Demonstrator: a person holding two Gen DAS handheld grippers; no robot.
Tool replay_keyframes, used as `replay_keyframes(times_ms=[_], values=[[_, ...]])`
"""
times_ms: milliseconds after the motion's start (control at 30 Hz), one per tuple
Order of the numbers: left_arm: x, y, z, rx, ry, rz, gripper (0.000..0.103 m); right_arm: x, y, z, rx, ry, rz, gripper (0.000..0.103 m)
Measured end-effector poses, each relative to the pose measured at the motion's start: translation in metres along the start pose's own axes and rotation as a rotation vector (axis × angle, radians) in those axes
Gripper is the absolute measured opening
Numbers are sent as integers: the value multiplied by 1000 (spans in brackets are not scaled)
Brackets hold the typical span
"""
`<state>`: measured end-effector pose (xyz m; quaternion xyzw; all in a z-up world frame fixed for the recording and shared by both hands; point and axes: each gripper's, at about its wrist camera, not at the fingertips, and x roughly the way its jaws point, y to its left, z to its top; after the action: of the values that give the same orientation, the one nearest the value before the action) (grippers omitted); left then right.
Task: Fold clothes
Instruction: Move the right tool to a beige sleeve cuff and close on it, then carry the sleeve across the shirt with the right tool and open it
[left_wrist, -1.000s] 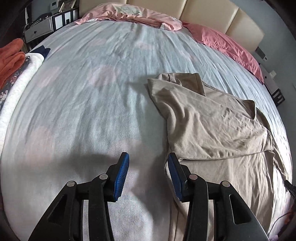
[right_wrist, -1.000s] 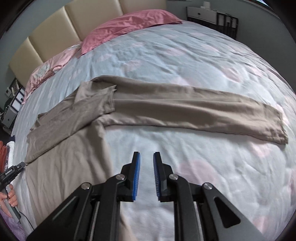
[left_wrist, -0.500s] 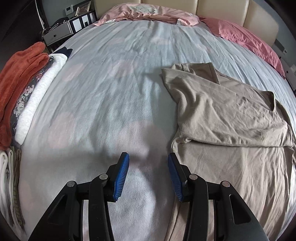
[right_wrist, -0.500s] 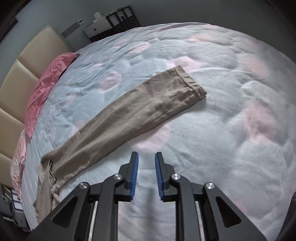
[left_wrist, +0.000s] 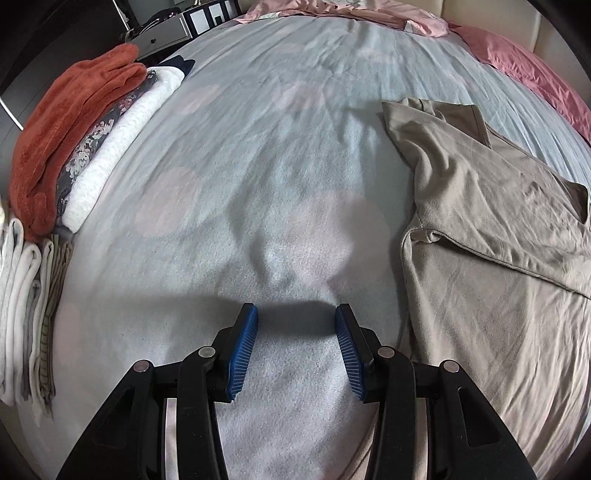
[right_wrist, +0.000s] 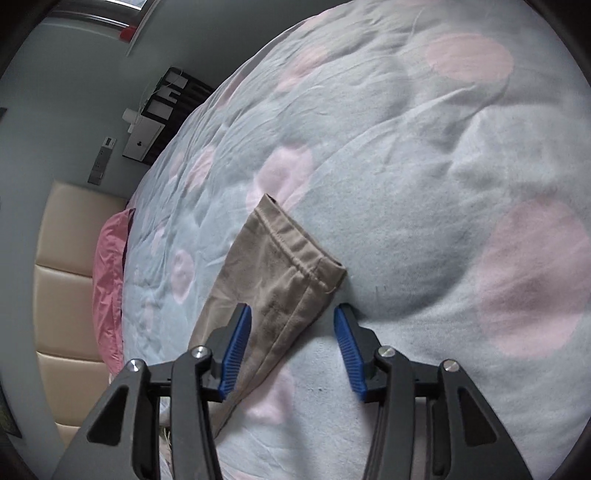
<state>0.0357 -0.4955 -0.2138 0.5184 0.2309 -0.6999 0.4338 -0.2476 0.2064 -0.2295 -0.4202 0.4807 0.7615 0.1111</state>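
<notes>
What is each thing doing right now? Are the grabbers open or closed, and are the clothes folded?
Left gripper: open, holds nothing, over bare bedspread.
Right gripper: open, jaws either side of the sleeve cuff, not clamped.
Tan shirt: spread on the bed, partly folded, wrinkled.
Sleeve: lying flat, stretched out, cuff end rumpled.
Clothes pile: folded, stacked at the bed's edge.
Bedspread: spread out, lightly creased.

tan shirt (left_wrist: 491, 236), pink-dotted blue bedspread (left_wrist: 280, 155)

Both wrist views low over bed (left_wrist: 295, 147), sharing beige garment (right_wrist: 280, 273)
</notes>
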Motion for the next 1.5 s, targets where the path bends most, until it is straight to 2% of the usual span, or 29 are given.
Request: replay_keyframes(times_ms=[100,233,333,433,533,633,700,900,1100,1367,1500], values=[[-2,-6,-2,20,-4,3,45,3,3,1,-2,-22,-1,43],[-2,-7,-2,29,-8,1,45,14,14,-1,-47,-10,-7,19],[-1,-6,0,15,-7,-10,45,19,20,-4,-81,-10,-39,7],[-4,-6,5,-6,-10,-29,45,10,28,-8,-119,-40,-52,5],[-11,-10,8,-14,-29,-72,45,-4,57,-21,-248,-104,-40,4],[-19,-19,10,18,-59,-98,45,-16,92,-48,-392,-143,9,4],[-24,-27,10,50,-73,-120,45,-17,113,-74,-474,-134,46,4],[-31,-44,10,115,-89,-189,45,-5,158,-154,-718,-34,137,4],[-34,-62,8,157,-87,-237,45,1,179,-215,-926,99,229,4],[-38,-86,5,214,-84,-301,45,25,179,-279,-1114,261,203,4],[-45,-100,-2,250,-62,-376,45,30,179,-302,-1202,303,204,4]])
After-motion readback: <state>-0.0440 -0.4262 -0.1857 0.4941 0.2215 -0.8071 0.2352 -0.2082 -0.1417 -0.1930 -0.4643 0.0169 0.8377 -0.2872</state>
